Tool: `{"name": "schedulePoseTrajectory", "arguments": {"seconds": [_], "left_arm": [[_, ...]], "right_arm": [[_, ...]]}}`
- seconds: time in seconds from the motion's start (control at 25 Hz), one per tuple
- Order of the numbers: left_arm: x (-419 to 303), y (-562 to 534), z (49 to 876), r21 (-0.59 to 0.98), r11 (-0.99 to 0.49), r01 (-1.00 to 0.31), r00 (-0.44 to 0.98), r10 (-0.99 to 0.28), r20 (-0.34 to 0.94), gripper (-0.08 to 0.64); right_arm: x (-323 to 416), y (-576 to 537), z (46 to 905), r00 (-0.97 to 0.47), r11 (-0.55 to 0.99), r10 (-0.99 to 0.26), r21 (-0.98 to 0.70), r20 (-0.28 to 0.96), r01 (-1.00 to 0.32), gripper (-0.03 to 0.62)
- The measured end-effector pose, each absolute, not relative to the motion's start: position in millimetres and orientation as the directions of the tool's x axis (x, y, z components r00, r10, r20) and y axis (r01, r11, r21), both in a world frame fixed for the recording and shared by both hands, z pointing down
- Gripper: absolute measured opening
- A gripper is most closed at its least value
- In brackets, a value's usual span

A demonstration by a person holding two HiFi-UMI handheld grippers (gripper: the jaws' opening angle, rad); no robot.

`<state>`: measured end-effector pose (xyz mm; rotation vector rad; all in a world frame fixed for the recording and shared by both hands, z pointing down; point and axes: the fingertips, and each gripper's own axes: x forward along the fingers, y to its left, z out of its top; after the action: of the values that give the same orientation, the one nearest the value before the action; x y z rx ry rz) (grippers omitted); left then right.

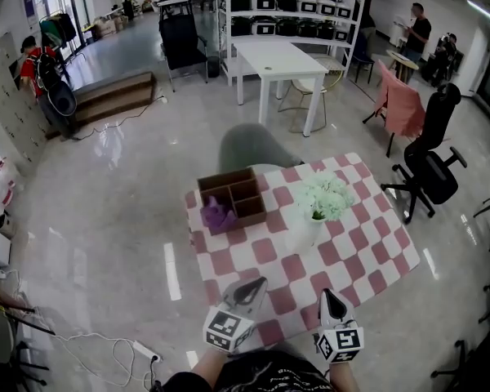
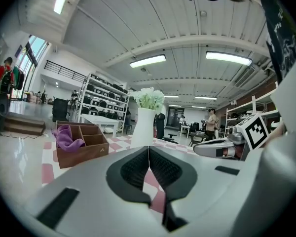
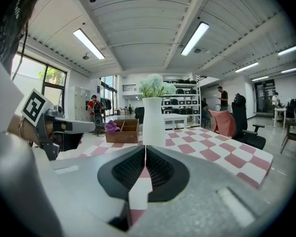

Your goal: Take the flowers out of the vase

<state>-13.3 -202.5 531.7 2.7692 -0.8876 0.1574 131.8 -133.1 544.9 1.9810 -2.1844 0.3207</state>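
A white vase (image 1: 304,233) with pale white-green flowers (image 1: 324,194) stands upright on the pink-and-white checkered table (image 1: 343,260). In the left gripper view the vase (image 2: 143,127) and flowers (image 2: 149,98) rise ahead; in the right gripper view the vase (image 3: 153,122) and flowers (image 3: 155,86) stand straight in front. My left gripper (image 1: 256,285) hovers over the table's near edge, shut and empty, its pads (image 2: 149,168) pressed together. My right gripper (image 1: 330,299) is beside it, shut and empty too, with its tips (image 3: 145,166) meeting. Both are well short of the vase.
A brown wooden divided box (image 1: 233,198) holding a purple cloth (image 1: 218,216) sits at the table's far left. Beyond are a white table (image 1: 279,59), shelving, a black office chair (image 1: 429,158), a pink-draped chair (image 1: 401,109) and people standing.
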Motion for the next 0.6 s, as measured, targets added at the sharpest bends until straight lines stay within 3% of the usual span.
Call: {"name": "schedulePoseTrajectory", "arguments": {"seconds": [0.6], "left_arm": [[15, -208, 520, 0.210, -0.801, -0.560, 0.828, -0.542, 0.142, 0.012]], "right_arm": [[140, -147, 543, -0.155, 0.133, -0.950, -0.098, 0.272, -0.986, 0.010]]}}
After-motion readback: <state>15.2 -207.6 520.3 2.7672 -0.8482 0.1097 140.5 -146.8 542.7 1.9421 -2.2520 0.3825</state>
